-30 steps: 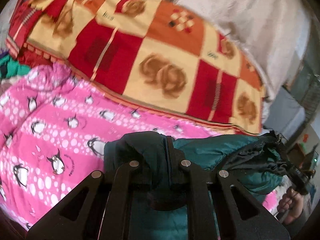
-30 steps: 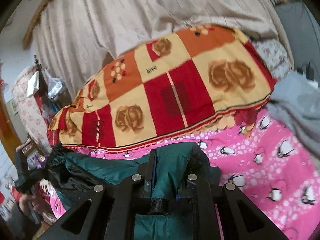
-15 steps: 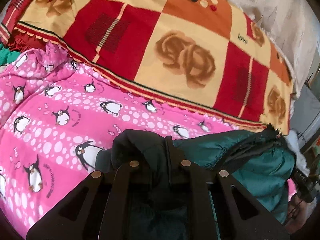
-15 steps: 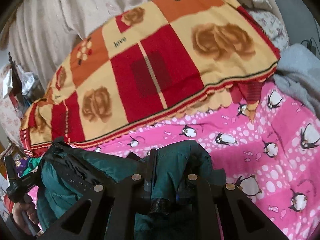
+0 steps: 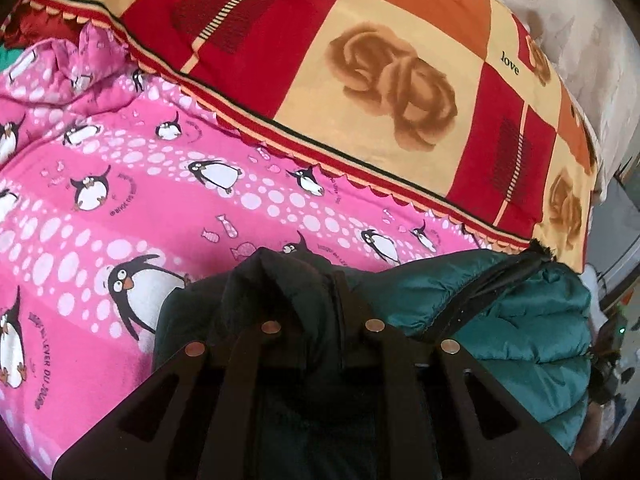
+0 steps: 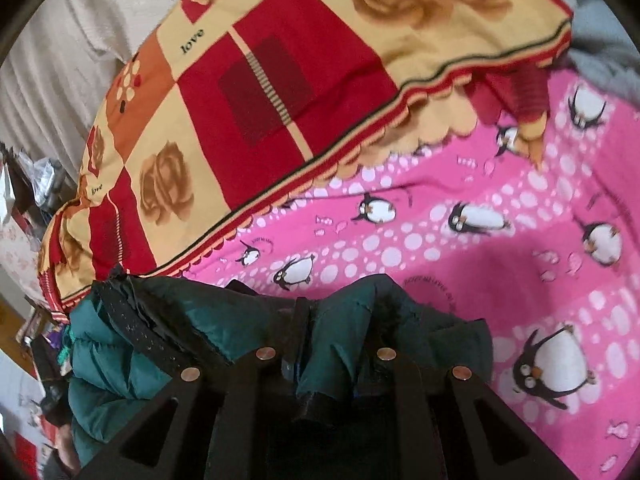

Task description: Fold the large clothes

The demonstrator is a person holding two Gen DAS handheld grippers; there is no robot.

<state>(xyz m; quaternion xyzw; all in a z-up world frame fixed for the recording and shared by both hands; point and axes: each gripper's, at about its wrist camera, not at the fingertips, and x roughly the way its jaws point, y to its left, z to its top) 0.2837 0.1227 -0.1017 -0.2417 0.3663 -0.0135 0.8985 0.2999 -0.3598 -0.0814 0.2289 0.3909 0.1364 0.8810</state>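
My left gripper [image 5: 316, 300], jaws nearly shut, pinches a fold of the teal puffer jacket [image 5: 500, 312]; my right gripper [image 6: 340, 332] has just been easing its jaws apart a touch, w/ jacket fabric bunched between them, pads on it. The jacket hangs between both, low over the pink penguin blanket [image 5: 168, 208] in front of me. Beyond it lies a red-and-yellow rose quilt [image 5: 392, 72], then pale curtain [image 6: 60, 64] at back.
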